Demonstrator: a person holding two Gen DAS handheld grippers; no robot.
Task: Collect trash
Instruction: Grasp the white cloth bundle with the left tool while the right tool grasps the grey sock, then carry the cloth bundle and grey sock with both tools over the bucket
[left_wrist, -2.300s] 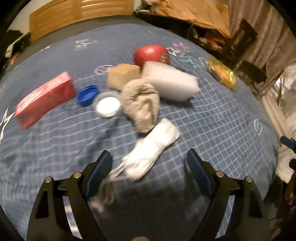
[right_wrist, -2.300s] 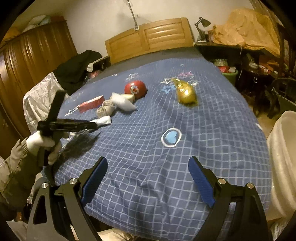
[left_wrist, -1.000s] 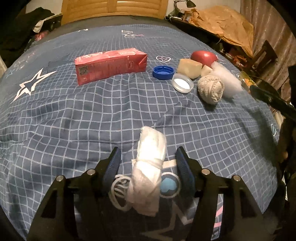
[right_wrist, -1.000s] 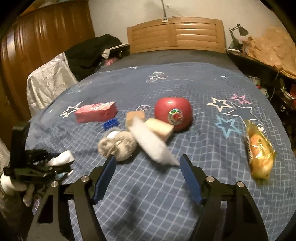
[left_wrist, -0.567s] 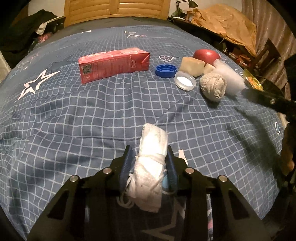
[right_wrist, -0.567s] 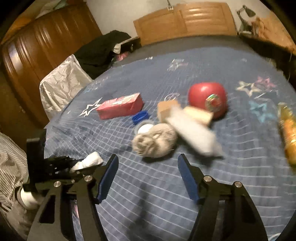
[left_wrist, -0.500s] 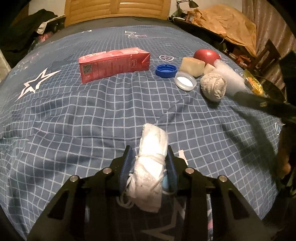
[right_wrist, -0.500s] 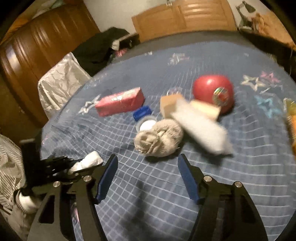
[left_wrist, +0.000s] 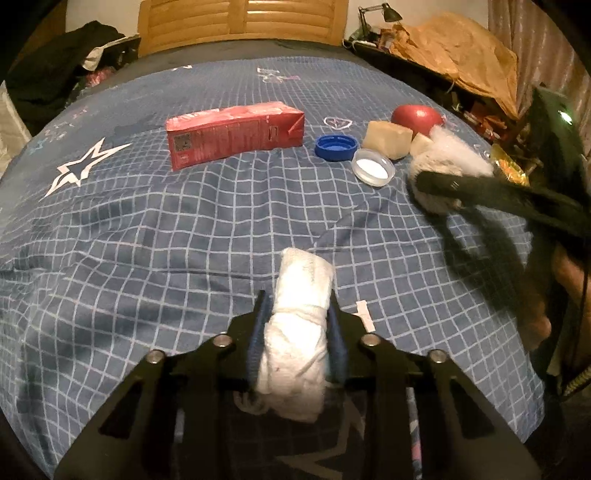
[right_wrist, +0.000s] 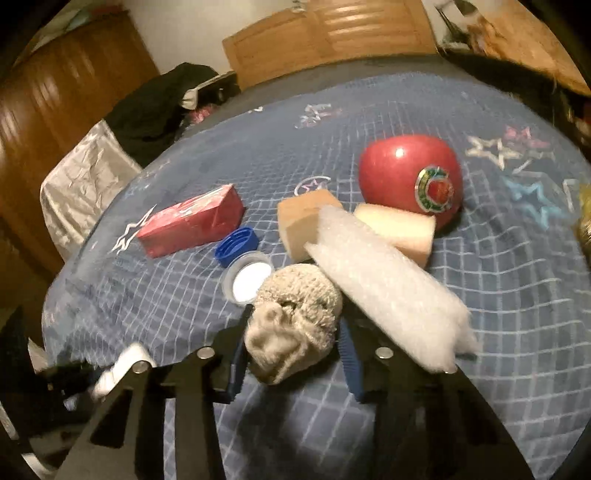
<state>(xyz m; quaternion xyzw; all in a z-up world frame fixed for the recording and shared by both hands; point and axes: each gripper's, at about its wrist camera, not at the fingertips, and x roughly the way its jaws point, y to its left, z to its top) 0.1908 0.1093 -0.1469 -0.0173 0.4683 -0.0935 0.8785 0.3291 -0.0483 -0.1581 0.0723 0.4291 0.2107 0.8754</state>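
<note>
My left gripper (left_wrist: 297, 332) pinches the white wad (left_wrist: 299, 332), hiding its lower end; my right gripper (right_wrist: 293, 349) brackets the beige ball (right_wrist: 295, 321), contact blurred.

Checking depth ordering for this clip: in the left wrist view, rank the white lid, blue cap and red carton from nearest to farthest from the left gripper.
From the left gripper, holding the white rolled wad:
1. White lid, ahead to the right.
2. Blue cap, just behind the lid.
3. Red carton, ahead left; close to the cap in depth, so that ranking is loose.
</note>
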